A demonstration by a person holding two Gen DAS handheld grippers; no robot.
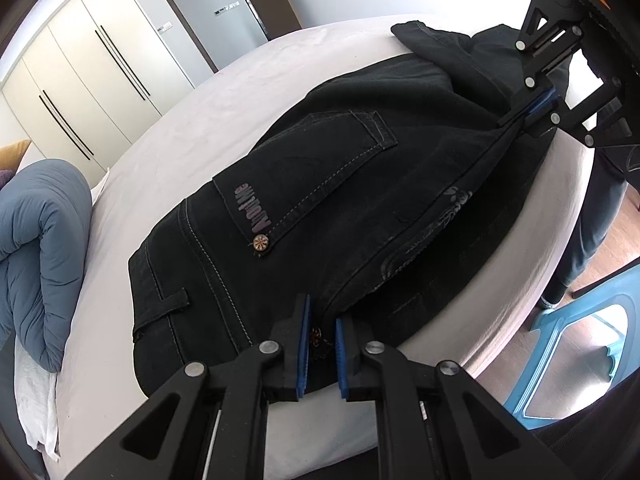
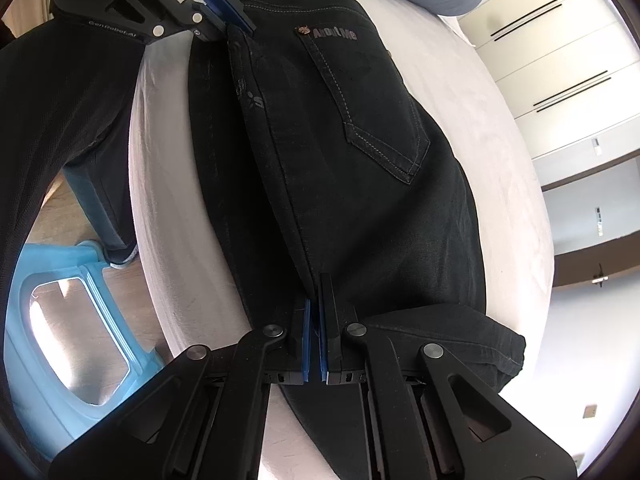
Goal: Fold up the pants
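Note:
Black jeans (image 1: 328, 184) lie on the white bed (image 1: 192, 128), folded lengthwise, back pocket with "About Me" label facing up. My left gripper (image 1: 322, 336) is shut on the waistband end of the jeans. My right gripper (image 2: 318, 320) is shut on the folded edge of the jeans (image 2: 360, 168) near the crotch seam; it shows in the left wrist view (image 1: 528, 110), and the left gripper shows in the right wrist view (image 2: 224, 8). The fabric edge between the two grippers is raised and taut. The leg ends (image 1: 424, 36) are bunched at the far end.
A blue duvet (image 1: 36, 248) is piled at the head of the bed. A light blue plastic stool (image 2: 60, 312) stands on the wooden floor beside the bed. The person's legs (image 2: 100, 184) stand at the bed edge. White wardrobes (image 1: 80, 80) and a door are behind.

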